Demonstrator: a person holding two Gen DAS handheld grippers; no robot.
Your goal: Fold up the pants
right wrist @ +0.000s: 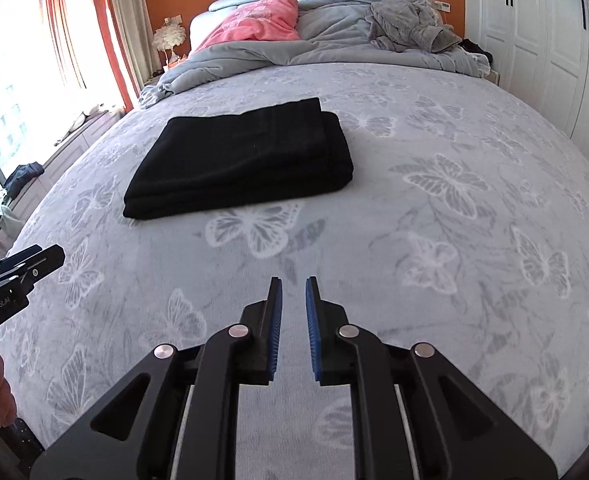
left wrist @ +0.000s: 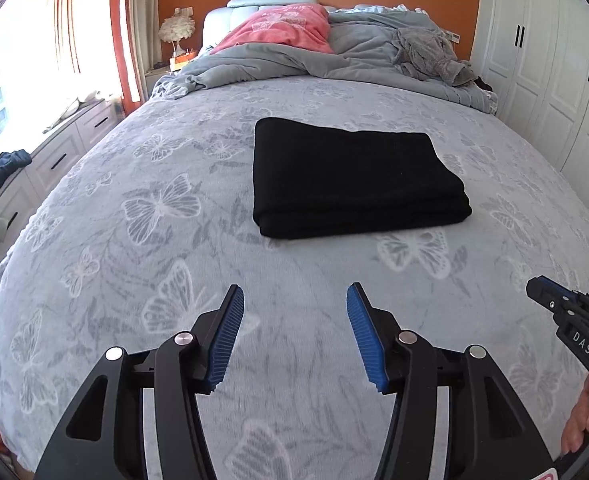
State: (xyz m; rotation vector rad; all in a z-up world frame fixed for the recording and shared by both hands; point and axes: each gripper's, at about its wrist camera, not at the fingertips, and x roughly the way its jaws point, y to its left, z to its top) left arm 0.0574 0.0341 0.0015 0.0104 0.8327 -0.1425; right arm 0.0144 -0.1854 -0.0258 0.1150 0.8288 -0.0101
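The black pants point(left wrist: 354, 180), folded into a flat rectangular stack, lie on my landmark, the grey butterfly-patterned bedspread point(left wrist: 134, 280), near its middle. My left gripper point(left wrist: 295, 292) hangs over the bedspread's near part, jaws released and empty; my right gripper point(right wrist: 293, 284) beside it, jaws narrowly parted, grasping nothing. Both are well apart from the pants.

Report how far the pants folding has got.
Done: the black pants lie folded in a neat layered rectangle on the butterfly-print bedspread. In hand: nothing; the left gripper is open and the right gripper has a narrow empty gap, both apart from the pants. Left: seemingly nothing visible.
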